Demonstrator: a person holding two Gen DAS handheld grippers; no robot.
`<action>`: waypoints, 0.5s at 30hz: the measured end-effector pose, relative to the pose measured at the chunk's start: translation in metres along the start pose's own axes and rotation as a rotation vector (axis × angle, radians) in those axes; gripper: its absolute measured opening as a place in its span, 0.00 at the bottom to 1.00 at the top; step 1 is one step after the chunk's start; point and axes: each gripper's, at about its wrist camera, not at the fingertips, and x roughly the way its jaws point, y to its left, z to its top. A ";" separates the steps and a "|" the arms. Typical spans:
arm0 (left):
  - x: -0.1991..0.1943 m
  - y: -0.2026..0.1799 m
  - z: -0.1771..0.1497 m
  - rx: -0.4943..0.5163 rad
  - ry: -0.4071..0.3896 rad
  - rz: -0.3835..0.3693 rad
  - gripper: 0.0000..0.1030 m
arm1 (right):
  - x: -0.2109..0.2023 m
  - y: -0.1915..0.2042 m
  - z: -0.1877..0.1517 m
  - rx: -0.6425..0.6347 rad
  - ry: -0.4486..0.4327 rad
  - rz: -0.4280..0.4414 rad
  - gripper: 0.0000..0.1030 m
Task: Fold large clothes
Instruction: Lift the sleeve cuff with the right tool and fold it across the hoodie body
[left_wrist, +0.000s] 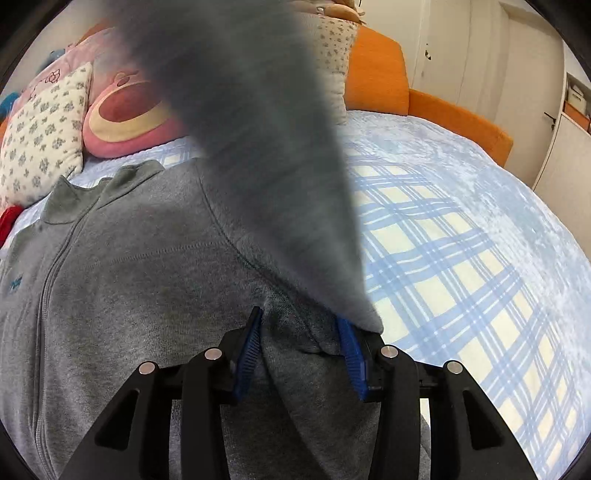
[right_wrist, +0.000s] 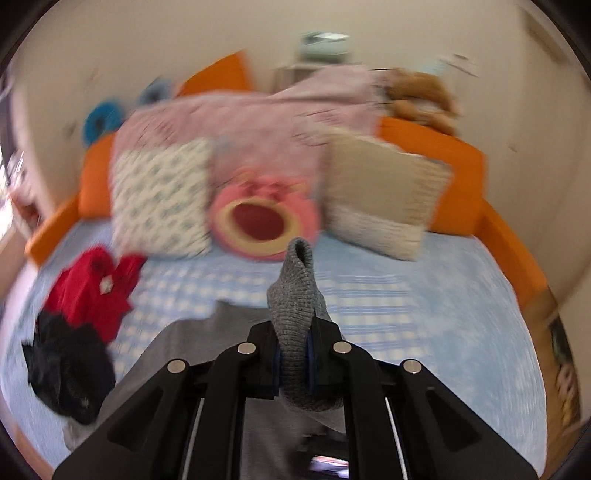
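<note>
The gray jacket (left_wrist: 122, 266) lies mid-bed (left_wrist: 461, 229). The right gripper (right_wrist: 293, 363) pinches its sleeve cuff (right_wrist: 295, 295); the left gripper (left_wrist: 301, 354) sits loose around cloth. The sleeve might slip, making a crooked fold.

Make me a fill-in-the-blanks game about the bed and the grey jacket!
1. The right gripper pinches the grey jacket's ribbed ____.
2. The grey jacket closes with a ____ down its front.
3. The bed frame is coloured ____.
4. Beside the black clothes lies a ____ garment.

Missing words: cuff; zipper; orange; red
</note>
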 end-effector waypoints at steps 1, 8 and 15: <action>0.000 0.001 0.000 -0.004 0.001 -0.006 0.43 | 0.015 0.023 -0.002 -0.024 0.019 0.009 0.10; 0.001 0.004 -0.001 -0.010 -0.001 -0.017 0.43 | 0.133 0.131 -0.052 -0.087 0.128 0.036 0.10; 0.008 0.014 0.001 -0.028 0.000 -0.040 0.43 | 0.221 0.176 -0.107 0.025 0.195 0.056 0.10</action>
